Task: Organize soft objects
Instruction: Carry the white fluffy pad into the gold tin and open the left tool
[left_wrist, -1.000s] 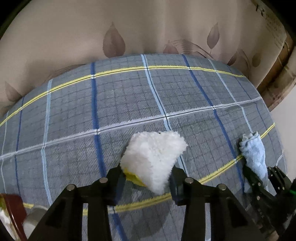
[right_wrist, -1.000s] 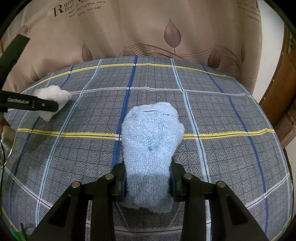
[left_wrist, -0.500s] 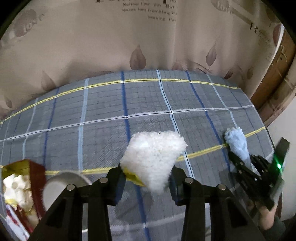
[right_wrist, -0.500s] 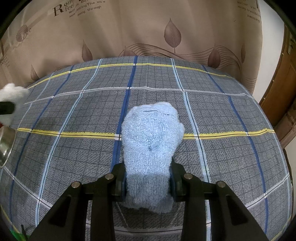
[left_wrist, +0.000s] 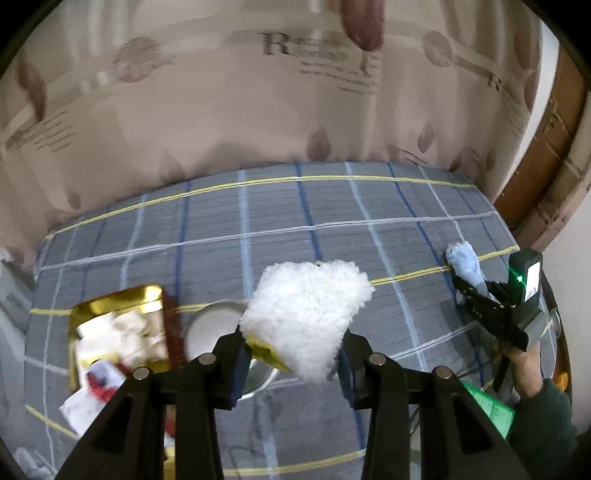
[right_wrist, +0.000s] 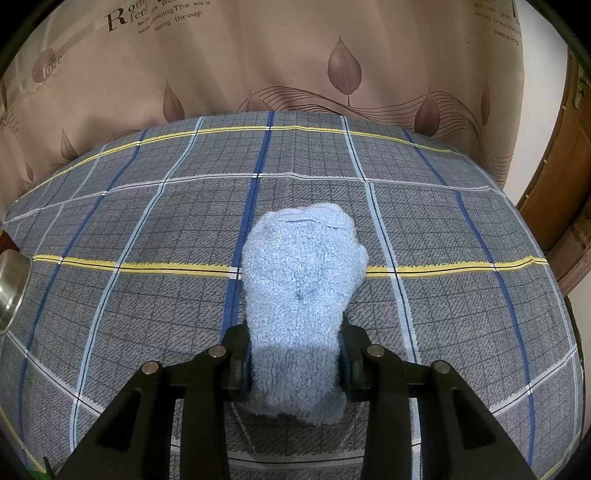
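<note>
1. Left wrist view: the left claw (left_wrist: 291, 354) is raised above the plaid cloth (left_wrist: 332, 221), its two black fingers (left_wrist: 229, 358) pointing toward the far curtain (left_wrist: 221, 110), and it's clenched on a white fluffy cloth (left_wrist: 306, 314).
2. That white fluffy cloth is a shaggy wedge, wide at its far edge and narrowing toward the claw, with a yellow patch (left_wrist: 264, 352) showing at its near left corner.
3. Below and left of it sits a round metal bowl (left_wrist: 214, 328); further left is a gold box (left_wrist: 118, 328) with white and red items inside, though blur hides just what they are.
4. Over on the right of this view, the right claw (left_wrist: 476, 291) comes in low over the cloth, a hand (left_wrist: 524, 363) in a dark sleeve behind it, a green light glowing on the unit, and a blue towel (left_wrist: 465, 264) sticking out of its fingers.
5. Right wrist view: the right claw (right_wrist: 295, 363) points toward the far curtain (right_wrist: 295, 66), gripping the blue towel (right_wrist: 299, 288) tight at its near end.
6. The towel is a thick, looped-pile bundle, rounded at the far tip, lying across a yellow stripe of the plaid cloth (right_wrist: 443, 221) near the middle.
7. At the far left edge, just the rim of the metal bowl (right_wrist: 11, 288) peeks in.
</note>
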